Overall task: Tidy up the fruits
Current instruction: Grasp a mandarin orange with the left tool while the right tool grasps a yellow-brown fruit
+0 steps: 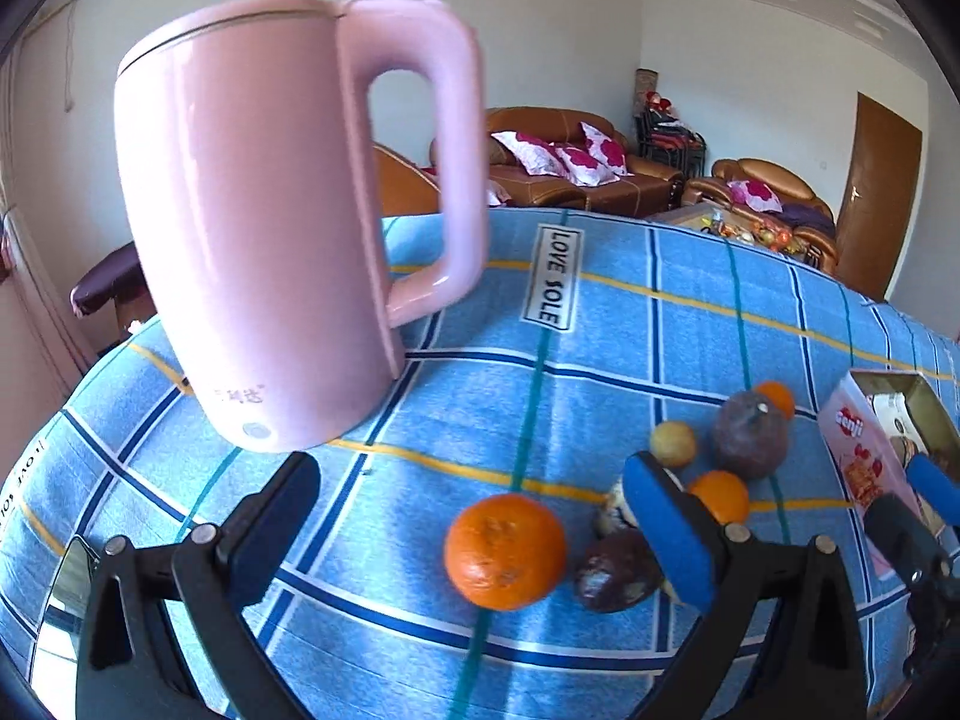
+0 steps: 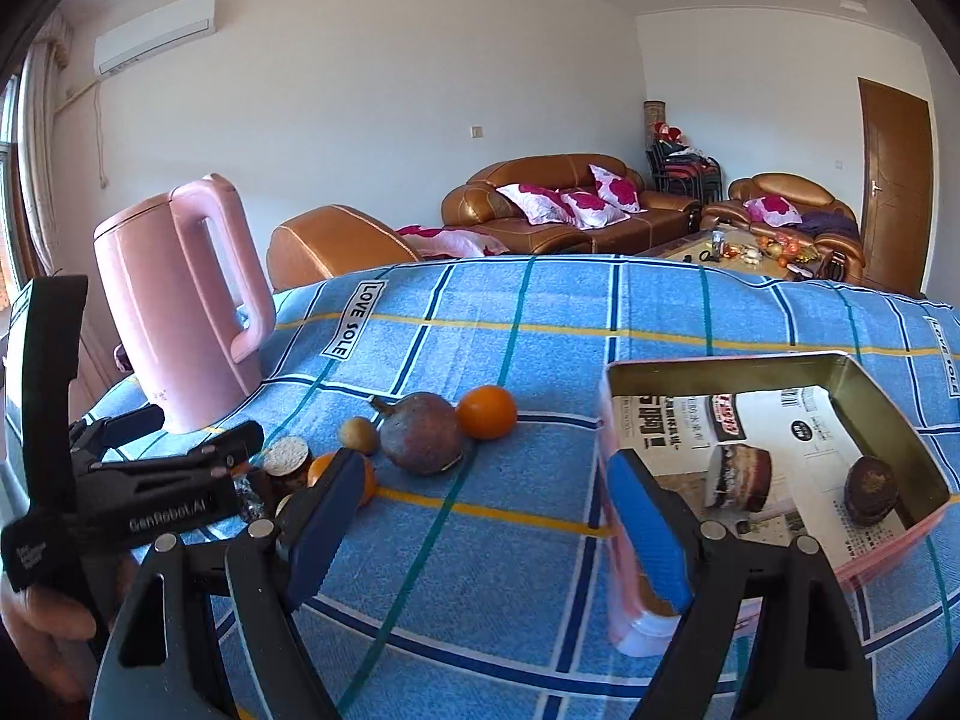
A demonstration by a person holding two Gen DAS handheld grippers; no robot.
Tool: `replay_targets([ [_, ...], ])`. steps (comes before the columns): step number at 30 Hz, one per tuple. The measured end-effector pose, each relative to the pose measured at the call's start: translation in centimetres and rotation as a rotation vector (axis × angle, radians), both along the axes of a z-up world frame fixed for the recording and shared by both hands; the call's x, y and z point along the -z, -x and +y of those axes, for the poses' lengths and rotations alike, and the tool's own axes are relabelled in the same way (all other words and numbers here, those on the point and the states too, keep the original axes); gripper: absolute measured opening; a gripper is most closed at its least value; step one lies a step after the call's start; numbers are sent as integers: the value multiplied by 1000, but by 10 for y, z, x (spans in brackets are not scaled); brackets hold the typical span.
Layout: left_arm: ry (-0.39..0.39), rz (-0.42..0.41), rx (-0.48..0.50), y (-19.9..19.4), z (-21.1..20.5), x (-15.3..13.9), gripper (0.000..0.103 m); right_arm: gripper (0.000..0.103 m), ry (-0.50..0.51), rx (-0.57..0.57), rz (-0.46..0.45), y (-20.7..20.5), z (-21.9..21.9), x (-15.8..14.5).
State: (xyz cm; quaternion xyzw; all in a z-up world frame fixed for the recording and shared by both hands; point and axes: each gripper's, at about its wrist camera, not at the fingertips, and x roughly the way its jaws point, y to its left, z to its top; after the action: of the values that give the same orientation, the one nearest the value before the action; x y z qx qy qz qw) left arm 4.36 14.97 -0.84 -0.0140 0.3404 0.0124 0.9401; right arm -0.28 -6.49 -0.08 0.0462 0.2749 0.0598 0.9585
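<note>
**Fruit spread on checked cloth, both grippers unloaded**

Fruit lies in a loose cluster on the blue checked tablecloth (image 1: 630,312). Nearest the left gripper (image 1: 480,516) sits a large round orange (image 1: 505,549), roughly between its two fingers but not touched by them; the jaws stand wide apart and hold nothing. Just right of that orange rests a dark purple-brown fruit (image 1: 618,570), partly hidden by the blue-padded right finger (image 1: 666,528). Farther back lie a smaller orange (image 1: 720,495), a small yellowish round fruit (image 1: 674,443), a big dull purple fruit with a stem (image 1: 750,435), and another small orange (image 1: 776,399) behind it, touching or nearly so.

A tall pink plastic kettle (image 1: 264,228) stands upright on the cloth to the left of the fruit.

The right gripper (image 2: 480,528) also has its jaws spread wide with nothing between them. Its right finger (image 2: 651,534) overlaps the near wall of an open pink rectangular tin box (image 2: 618,420) in the view; whether they touch cannot be told. Inside the box, on printed paper, lies one dark round fruit (image 2: 870,489) near the right wall.
</note>
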Motion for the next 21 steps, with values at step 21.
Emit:
replay_targets([
  [21, -58, 36, 26, -9, 17, 9, 97, 54, 40, -229, 311, -49, 85, 39],
])
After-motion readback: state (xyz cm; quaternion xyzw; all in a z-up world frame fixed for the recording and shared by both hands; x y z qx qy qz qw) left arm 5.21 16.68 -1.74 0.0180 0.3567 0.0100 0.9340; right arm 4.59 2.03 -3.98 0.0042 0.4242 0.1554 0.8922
